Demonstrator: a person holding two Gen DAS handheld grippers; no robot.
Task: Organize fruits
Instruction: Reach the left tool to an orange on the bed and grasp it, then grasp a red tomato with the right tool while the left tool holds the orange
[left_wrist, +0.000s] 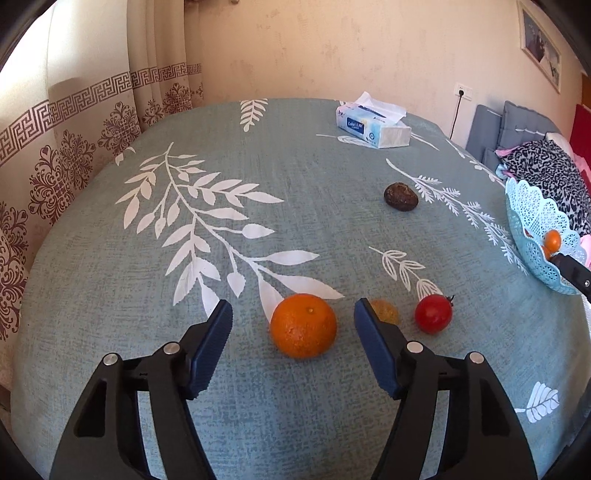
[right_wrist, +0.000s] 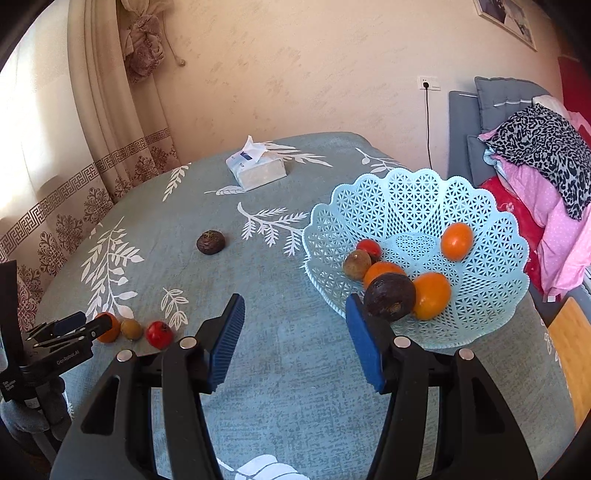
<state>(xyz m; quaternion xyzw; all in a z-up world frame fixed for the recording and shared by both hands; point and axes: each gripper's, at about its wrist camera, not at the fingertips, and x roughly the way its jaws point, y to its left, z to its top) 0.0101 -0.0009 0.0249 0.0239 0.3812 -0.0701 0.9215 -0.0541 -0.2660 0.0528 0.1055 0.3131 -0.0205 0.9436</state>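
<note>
We hold a hand-held gripper in each hand, and we want all the fruits in one place. The blue basket (right_wrist: 417, 206) sits near the right edge of the desk (left_wrist: 295, 155) (it already holds oranges, a small red one and dark brown ones), so that is where loose fruits should go.

Three fruits lie in a row near the front edge of the desk: a big orange (left_wrist: 303, 325), a small yellow fruit (left_wrist: 386, 311) and a red tomato (left_wrist: 433, 314). One dark fruit (left_wrist: 400, 197) lies alone in the middle, and a tissue box (left_wrist: 373, 127) sits near the far edge.

The left hand-held gripper (left_wrist: 293, 317) is open. The big orange lies between its two blue fingers, a bit closer to the right one, but they do not touch it yet. We think it is lined up this way to pinch the orange next.

The right hand-held gripper (right_wrist: 295, 314) is open too and holds nothing. It hangs just beside the basket's near rim, with the bare desk between its fingers.
</note>
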